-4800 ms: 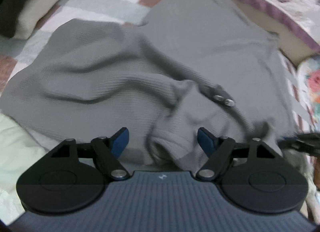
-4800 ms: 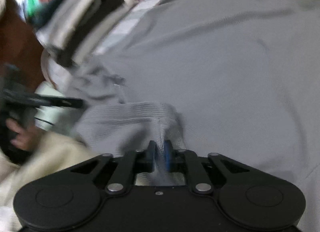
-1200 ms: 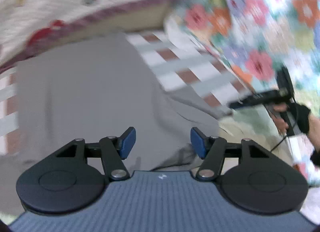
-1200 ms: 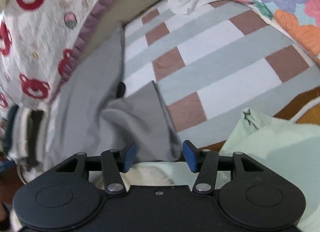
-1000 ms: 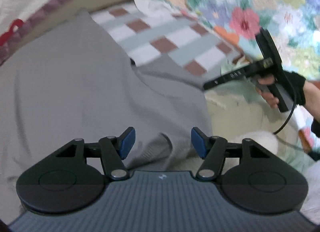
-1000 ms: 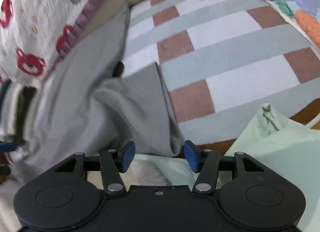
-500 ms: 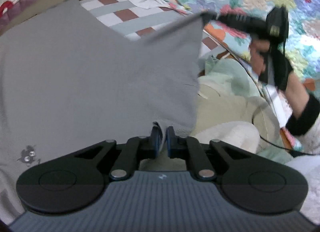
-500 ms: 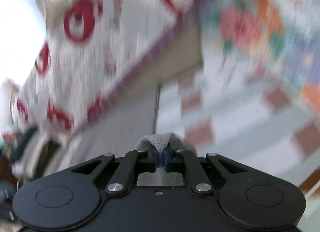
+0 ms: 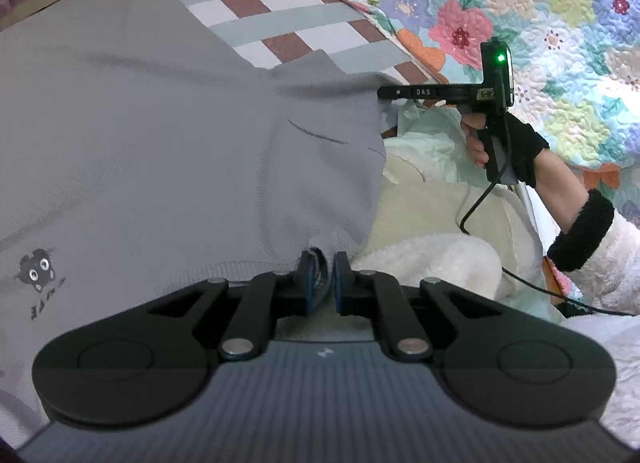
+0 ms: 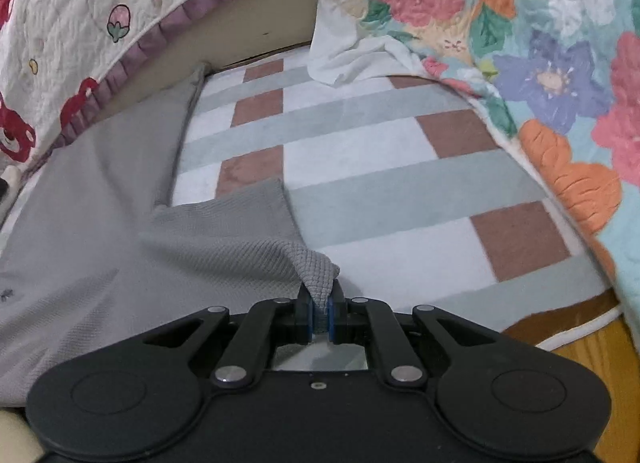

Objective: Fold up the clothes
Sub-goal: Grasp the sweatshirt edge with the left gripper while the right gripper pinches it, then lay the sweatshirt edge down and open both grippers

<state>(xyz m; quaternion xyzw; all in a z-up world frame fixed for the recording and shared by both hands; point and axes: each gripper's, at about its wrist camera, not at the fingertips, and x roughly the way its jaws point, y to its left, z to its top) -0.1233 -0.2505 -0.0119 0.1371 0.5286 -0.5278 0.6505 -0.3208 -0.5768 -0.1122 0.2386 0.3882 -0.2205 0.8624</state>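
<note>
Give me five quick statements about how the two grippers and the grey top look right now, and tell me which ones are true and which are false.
1. The left gripper is shut on an edge of the grey top. True.
2. The right gripper is open, holding nothing. False: it pinches a bunched fold of the grey top between its pads.
3. The top lies on a checked bed cover of brown, white and pale green. True.
4. The small cartoon print on the top is bright red. False: it is dark grey, with lettering beneath.
5. In the left wrist view, a green light glows on the right gripper's body. True.
</note>
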